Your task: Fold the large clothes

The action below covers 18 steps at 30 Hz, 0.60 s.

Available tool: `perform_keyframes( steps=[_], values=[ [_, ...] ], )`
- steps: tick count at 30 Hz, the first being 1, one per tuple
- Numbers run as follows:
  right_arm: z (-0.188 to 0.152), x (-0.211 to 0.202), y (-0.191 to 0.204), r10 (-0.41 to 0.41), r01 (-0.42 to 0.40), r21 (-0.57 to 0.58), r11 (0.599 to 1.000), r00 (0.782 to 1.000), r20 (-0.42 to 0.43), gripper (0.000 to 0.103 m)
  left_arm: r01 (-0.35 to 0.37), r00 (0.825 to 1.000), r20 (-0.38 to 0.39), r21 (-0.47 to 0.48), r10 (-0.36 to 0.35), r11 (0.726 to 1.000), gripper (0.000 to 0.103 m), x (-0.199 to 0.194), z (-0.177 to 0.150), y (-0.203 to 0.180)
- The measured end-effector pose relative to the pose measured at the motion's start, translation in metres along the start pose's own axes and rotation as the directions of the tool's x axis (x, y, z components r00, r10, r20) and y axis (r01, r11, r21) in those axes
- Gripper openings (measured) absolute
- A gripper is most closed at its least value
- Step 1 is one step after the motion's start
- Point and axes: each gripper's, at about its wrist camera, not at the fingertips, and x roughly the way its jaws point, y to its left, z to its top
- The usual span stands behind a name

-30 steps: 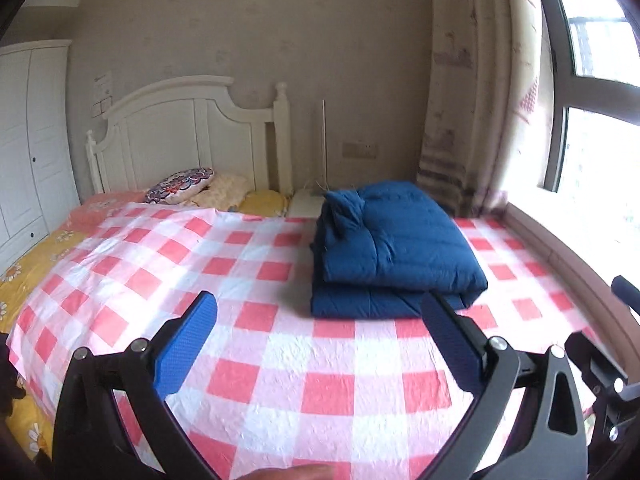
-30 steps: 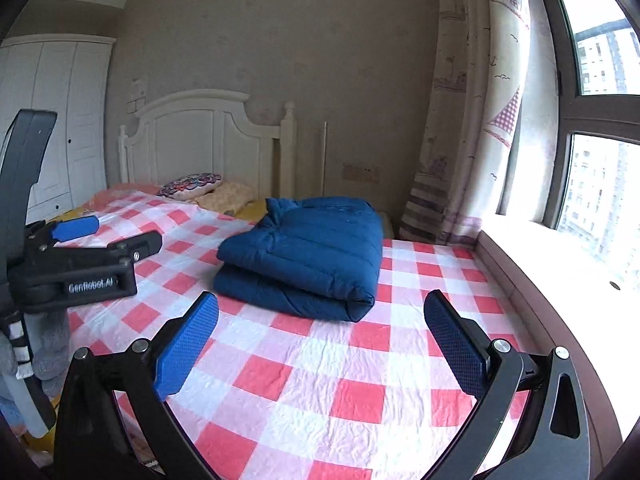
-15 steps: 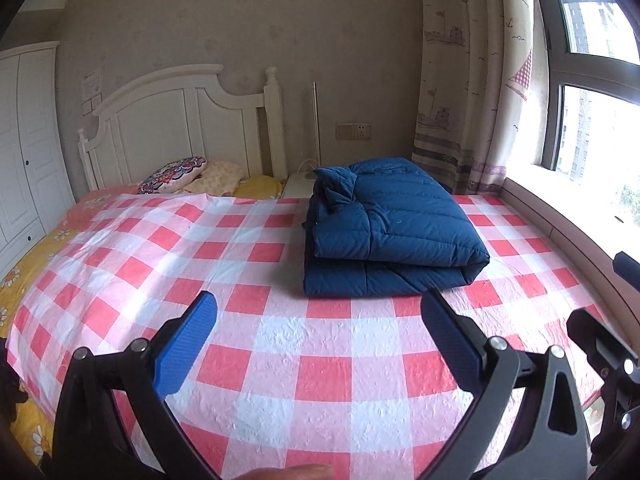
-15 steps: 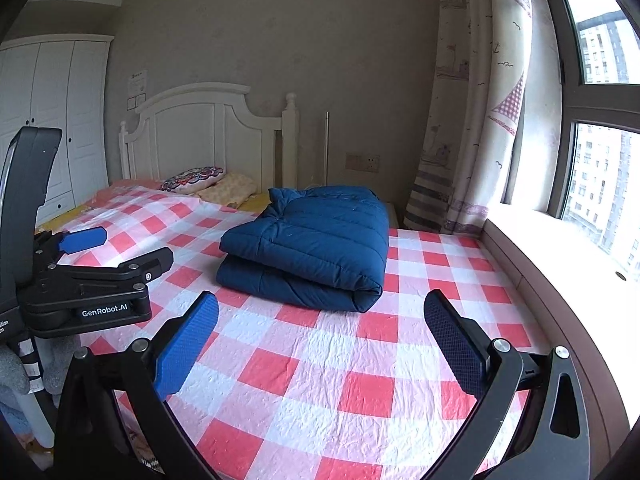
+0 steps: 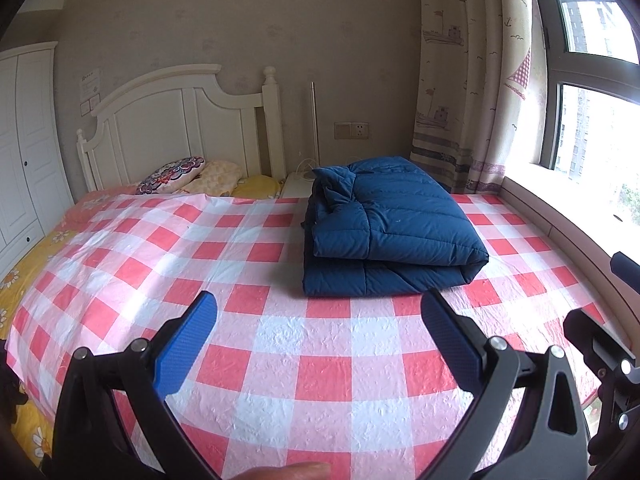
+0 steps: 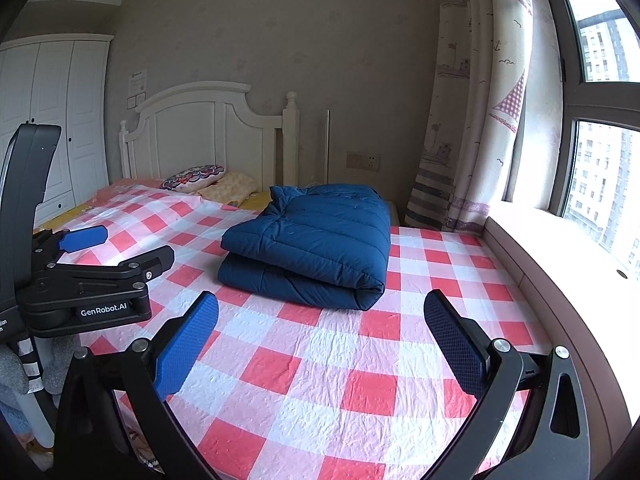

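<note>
Jacket (image 5: pixel 390 228), navy, quilted, lies folded in 2 layers; both hand-held grippers (image 5: pixel 320 336) (image 6: pixel 322 330) spread, empty.

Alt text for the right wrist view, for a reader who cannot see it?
A folded blue padded coat lies on a bed's red-and-white checked sheet, untouched. The open right gripper points at it from short of it; the left gripper shows at the left edge.

Home bedroom: bed (image 5: pixel 280 360) w/ white headboard (image 5: pixel 180 128), pillows (image 5: pixel 172 170), wardrobe (image 6: pixel 52 120), curtain (image 6: pixel 472 100), window (image 6: pixel 600 120), wall socket (image 5: pixel 352 130).
</note>
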Motion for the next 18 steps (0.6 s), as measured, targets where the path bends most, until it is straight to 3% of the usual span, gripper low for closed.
perform_keyframes(
  steps=[18],
  values=[
    [0.0002,-0.0006,0.0048,0.005,-0.005,0.006,1.000,1.000,-0.002,0.099,0.003,1.000,-0.001,0.007,-0.003,1.000,0.101,0.0009,-0.0006,-0.0007]
  ],
)
